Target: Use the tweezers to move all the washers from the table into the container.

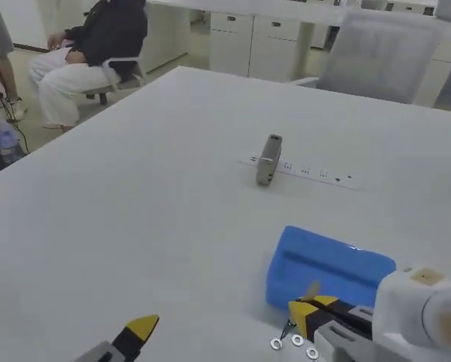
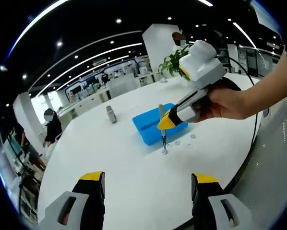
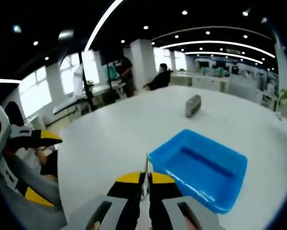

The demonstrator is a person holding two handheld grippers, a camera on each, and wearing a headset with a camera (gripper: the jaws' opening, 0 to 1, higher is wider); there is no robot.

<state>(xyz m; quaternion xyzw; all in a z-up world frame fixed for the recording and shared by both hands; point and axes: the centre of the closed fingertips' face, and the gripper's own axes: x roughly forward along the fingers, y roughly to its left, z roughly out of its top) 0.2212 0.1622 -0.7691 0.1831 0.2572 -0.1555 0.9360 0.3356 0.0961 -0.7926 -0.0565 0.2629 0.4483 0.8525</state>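
My yellow-tipped right tongs [image 1: 307, 311] come in at the lower right, pinched on slim metal tweezers [image 1: 286, 329]. The tweezers' point aims down at 3 small silver washers [image 1: 296, 342] lying close together on the white bench [image 1: 135, 211]. The blue rectangular plastic container [image 1: 331, 268] sits just behind them. 1 yellow tip of my left tongs [image 1: 141, 329] shows at the bottom edge. Farther back, a small grey block [image 1: 269, 158] stands at the end of a white power strip [image 1: 316, 173].
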